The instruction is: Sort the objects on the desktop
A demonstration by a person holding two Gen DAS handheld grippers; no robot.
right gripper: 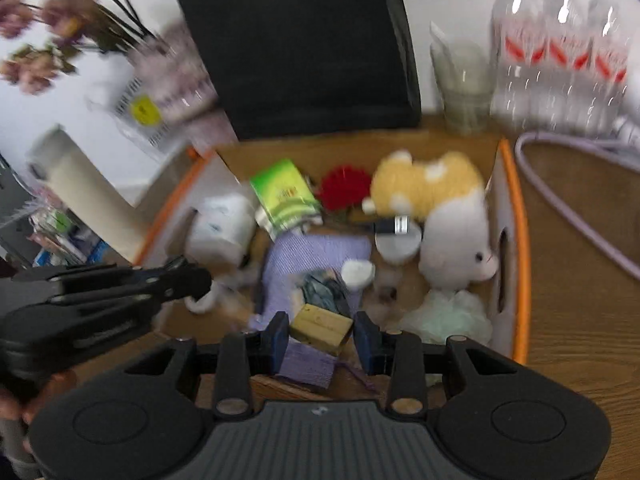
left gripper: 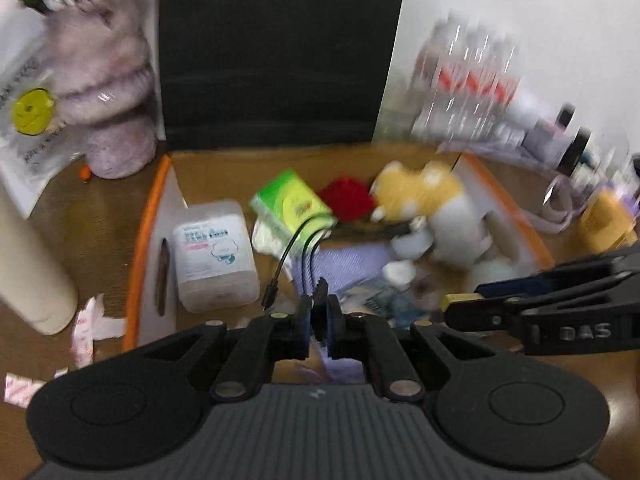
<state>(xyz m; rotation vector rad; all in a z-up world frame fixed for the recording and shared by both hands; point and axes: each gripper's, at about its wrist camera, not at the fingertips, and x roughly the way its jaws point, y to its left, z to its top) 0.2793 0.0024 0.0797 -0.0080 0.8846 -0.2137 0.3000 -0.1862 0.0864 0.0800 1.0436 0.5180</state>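
A cardboard box with an orange rim (left gripper: 146, 216) (right gripper: 520, 240) sits on the wooden desk. Inside lie a white wipes tub (left gripper: 214, 256), a green tissue pack (left gripper: 292, 204) (right gripper: 284, 194), a red pompom (left gripper: 346, 198), a yellow-and-white plush (left gripper: 436, 208) (right gripper: 440, 208) and a purple cloth (right gripper: 316, 256). Over the box's near edge, my left gripper (left gripper: 319, 312) is shut on a thin black cable (left gripper: 298, 240) that loops upward. My right gripper (right gripper: 321, 332) is shut on a small yellow wooden block (right gripper: 322, 326), also above the box. Both views are blurred.
A black monitor (left gripper: 276, 52) stands behind the box. Wrapped water bottles (right gripper: 560, 52) are at the back right. A beige cylinder (left gripper: 28, 264), a pink plush (left gripper: 108, 92) and paper wrappers (left gripper: 86, 332) lie left. A purple cord (right gripper: 560, 200) curves on the right.
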